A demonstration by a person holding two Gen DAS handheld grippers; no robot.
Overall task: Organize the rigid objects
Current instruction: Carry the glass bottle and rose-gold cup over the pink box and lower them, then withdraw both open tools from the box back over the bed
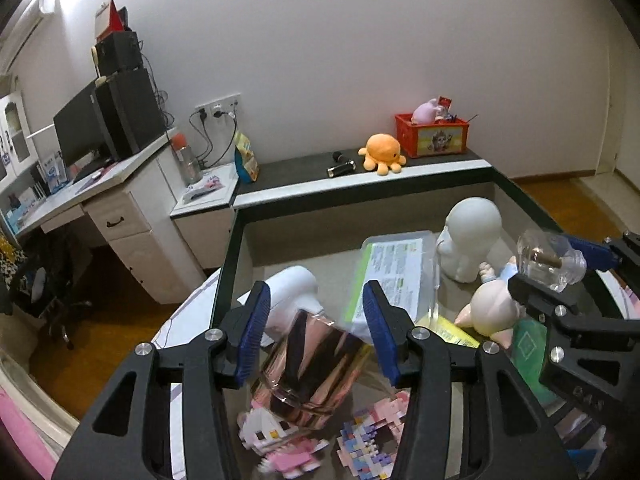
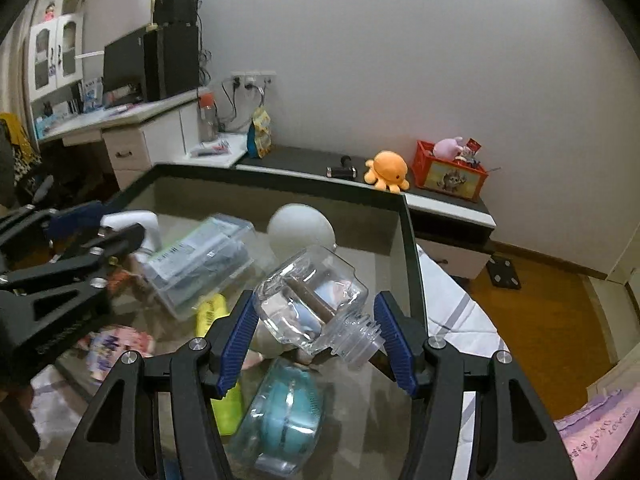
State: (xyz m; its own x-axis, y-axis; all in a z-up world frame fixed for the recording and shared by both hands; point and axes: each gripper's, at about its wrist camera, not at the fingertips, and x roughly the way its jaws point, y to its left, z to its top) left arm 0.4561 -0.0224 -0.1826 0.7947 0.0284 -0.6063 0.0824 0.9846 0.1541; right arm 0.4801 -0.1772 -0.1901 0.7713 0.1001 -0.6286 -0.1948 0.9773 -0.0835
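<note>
My right gripper (image 2: 316, 330) is shut on a clear glass jar (image 2: 316, 308) with a small brown object inside, held tilted above the grey bin (image 2: 276, 184). The jar (image 1: 550, 260) and right gripper (image 1: 560, 276) also show in the left wrist view. My left gripper (image 1: 318, 328) is open and empty above a shiny rose-gold box (image 1: 312, 372). In the bin lie a clear plastic box (image 1: 394, 276), a white figure (image 1: 470, 236), a pig figurine (image 1: 494, 312), a white hair dryer (image 1: 290, 296) and pink brick figures (image 1: 280, 440).
A teal round container (image 2: 286, 404) and a yellow item (image 2: 212, 312) lie under the jar. Behind the bin a dark shelf (image 1: 304, 170) holds an orange octopus plush (image 1: 382, 152) and a red crate (image 1: 432, 134). A desk (image 1: 116, 184) stands at left.
</note>
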